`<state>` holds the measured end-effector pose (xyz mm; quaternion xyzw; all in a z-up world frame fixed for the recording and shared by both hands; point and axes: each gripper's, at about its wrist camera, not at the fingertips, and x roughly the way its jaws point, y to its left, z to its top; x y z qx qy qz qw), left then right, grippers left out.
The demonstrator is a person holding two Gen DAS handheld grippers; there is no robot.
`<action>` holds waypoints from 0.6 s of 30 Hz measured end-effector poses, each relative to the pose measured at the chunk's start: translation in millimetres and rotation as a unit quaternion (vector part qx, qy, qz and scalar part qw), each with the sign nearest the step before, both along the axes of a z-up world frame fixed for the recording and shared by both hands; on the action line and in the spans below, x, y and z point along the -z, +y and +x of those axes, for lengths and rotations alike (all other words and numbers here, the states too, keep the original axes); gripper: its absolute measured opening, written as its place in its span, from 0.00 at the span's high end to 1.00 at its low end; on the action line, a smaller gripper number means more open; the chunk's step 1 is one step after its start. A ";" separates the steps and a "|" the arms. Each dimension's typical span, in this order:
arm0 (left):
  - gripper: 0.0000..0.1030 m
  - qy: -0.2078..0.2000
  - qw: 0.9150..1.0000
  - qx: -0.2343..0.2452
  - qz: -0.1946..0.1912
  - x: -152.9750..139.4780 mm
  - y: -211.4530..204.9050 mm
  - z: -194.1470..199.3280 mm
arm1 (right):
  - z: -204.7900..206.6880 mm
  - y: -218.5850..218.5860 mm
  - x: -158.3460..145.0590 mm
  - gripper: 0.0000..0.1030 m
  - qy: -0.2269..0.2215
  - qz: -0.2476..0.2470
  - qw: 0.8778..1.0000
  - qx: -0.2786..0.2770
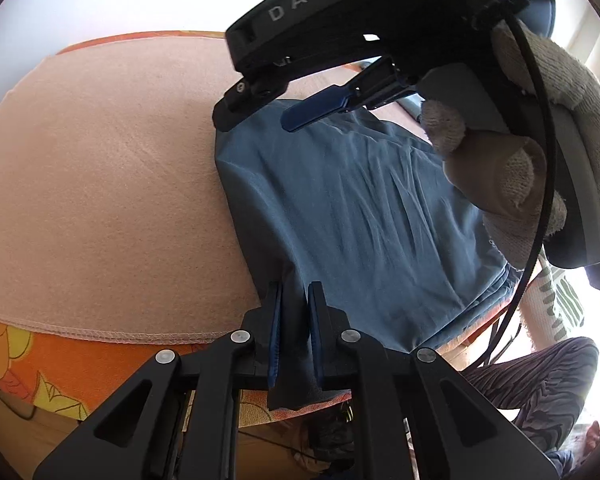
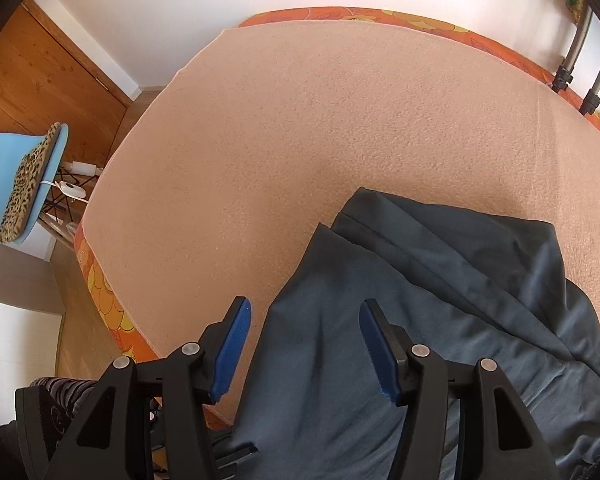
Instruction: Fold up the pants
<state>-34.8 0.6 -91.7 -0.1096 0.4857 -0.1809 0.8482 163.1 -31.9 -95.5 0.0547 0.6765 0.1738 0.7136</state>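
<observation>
Blue-grey pants (image 1: pixel 360 208) lie folded on a peach blanket (image 1: pixel 100 180) on the bed. My left gripper (image 1: pixel 296 300) is shut on the near corner of the pants at the blanket's edge. My right gripper (image 1: pixel 316 110) shows at the top of the left wrist view, held by a gloved hand above the far end of the pants. In the right wrist view my right gripper (image 2: pixel 304 324) is open over the pants (image 2: pixel 440 300), its blue pads (image 2: pixel 234 332) apart and holding nothing.
The peach blanket (image 2: pixel 320 120) covers an orange patterned mattress (image 2: pixel 100 292). A blue chair with a leopard cushion (image 2: pixel 24 176) stands to the left by a wooden door. Metal rails (image 2: pixel 580 52) stand at the far right. The person's patterned trouser leg (image 1: pixel 540 384) is at lower right.
</observation>
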 end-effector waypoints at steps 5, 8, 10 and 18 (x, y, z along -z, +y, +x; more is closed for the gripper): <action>0.89 -0.007 1.000 0.007 0.000 -1.8 -3.6 -1.7 | 10.8 23.7 18.2 0.42 0.027 -0.028 0.999 -0.001; 0.89 -0.007 1.000 0.010 0.003 -1.5 -6.4 -2.2 | 11.9 41.1 29.0 0.42 0.034 -0.067 0.997 -0.023; 0.89 -0.008 1.000 0.012 0.005 -1.5 -7.2 -3.5 | 11.9 48.9 36.0 0.42 0.038 -0.090 0.995 -0.030; 0.88 -0.006 1.000 0.004 0.019 0.0 -8.9 -5.4 | 10.2 45.3 38.8 0.76 0.038 -0.115 0.993 -0.016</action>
